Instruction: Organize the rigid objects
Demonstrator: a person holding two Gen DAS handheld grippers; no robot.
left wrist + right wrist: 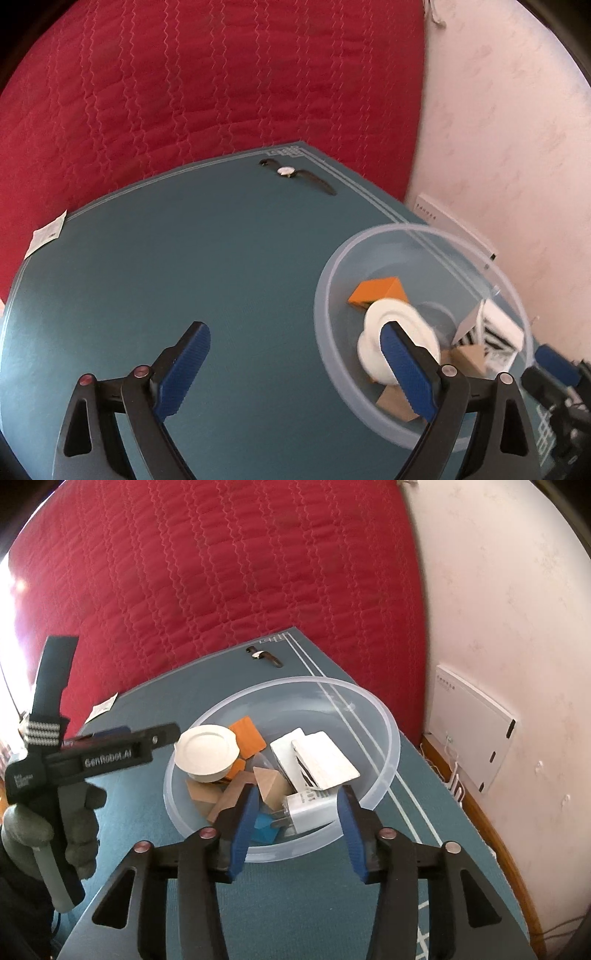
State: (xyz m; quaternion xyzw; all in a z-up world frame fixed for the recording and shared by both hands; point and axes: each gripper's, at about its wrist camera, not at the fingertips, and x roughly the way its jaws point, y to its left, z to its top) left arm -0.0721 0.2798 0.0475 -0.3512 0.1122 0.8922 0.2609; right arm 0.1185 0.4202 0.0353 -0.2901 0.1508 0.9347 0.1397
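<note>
Teal mat w/ pale double border lines covers the table; behind it a red quilted cover fills the upper left of both views, and a whitish textured wall runs down the right. White flat panel leans on that wall at right, wood skirting below it.

Clear plastic bowl sits at centre of the right wrist view and at lower right of the left wrist view. Inside: white round lid-like disc at the bowl's left, orange flat pieces just behind it, wooden blocks in the middle, white box w/ black stripes at right, a white plug-type block w/ unreadable print and a blue piece at the near wall.

Wristwatch, white dial, dark strap, lies flat near the mat's far corner, well apart from the bowl; long axis runs from upper left to lower right in the frame.

Left gripper is spread wide w/ nothing between its blue pads; the right-hand pad overlaps the bowl in view. Right gripper hovers at the bowl's near rim, parted, gripping nothing. In the right wrist view a grey-gloved hand holds the left unit, marked "GenRobot.AI". Paper tag sits at the mat's left edge, text too small to read.
</note>
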